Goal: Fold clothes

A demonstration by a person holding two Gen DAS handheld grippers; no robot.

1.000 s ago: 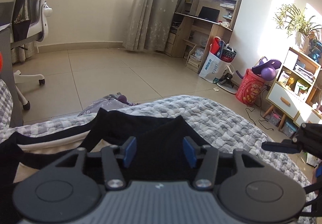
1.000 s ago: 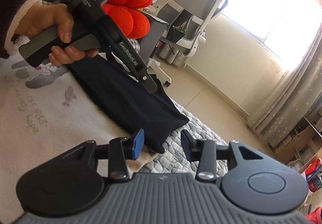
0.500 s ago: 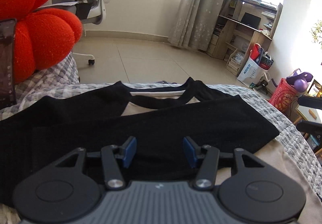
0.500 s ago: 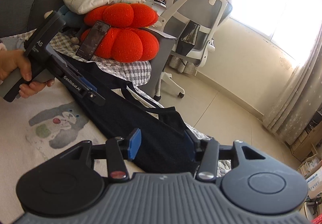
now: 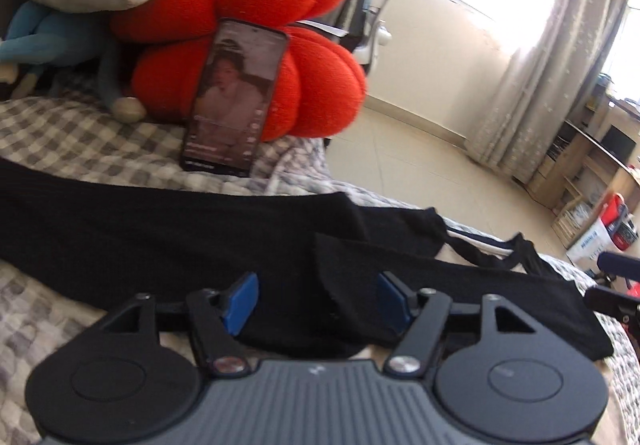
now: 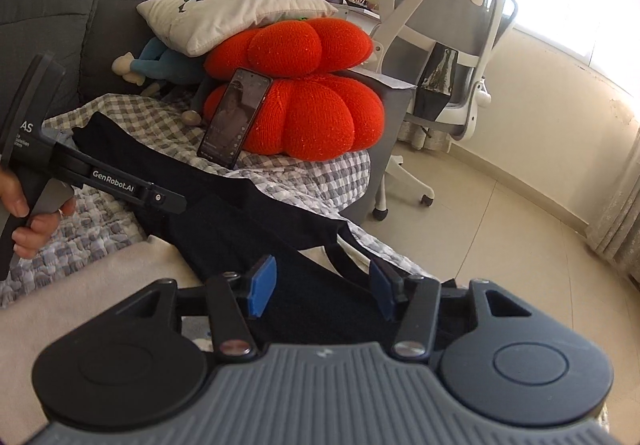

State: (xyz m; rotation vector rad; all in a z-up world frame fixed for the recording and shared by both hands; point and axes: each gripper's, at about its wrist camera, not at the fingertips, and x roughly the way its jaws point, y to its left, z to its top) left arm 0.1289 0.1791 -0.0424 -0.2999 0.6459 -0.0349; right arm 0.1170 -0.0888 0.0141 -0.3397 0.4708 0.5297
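A shirt with black sleeves and a cream body lies flat on a quilted grey bed cover. One black sleeve is folded across the shirt, the other stretches out to the left. My left gripper is open, just above the black sleeve cloth, holding nothing. My right gripper is open over the black sleeve near the collar; the cream body shows to its left. The left gripper's body shows in the right wrist view, held by a hand.
A red pumpkin cushion sits at the head of the bed with a phone leaning on it, screen lit. A white pillow and blue plush toy lie behind. A white office chair stands by the bed; tiled floor to the right.
Both grippers have swung left toward the head of the bed, bringing the cushion and phone into view. The left gripper now sits lower over the outstretched sleeve. Both jaws stayed open.
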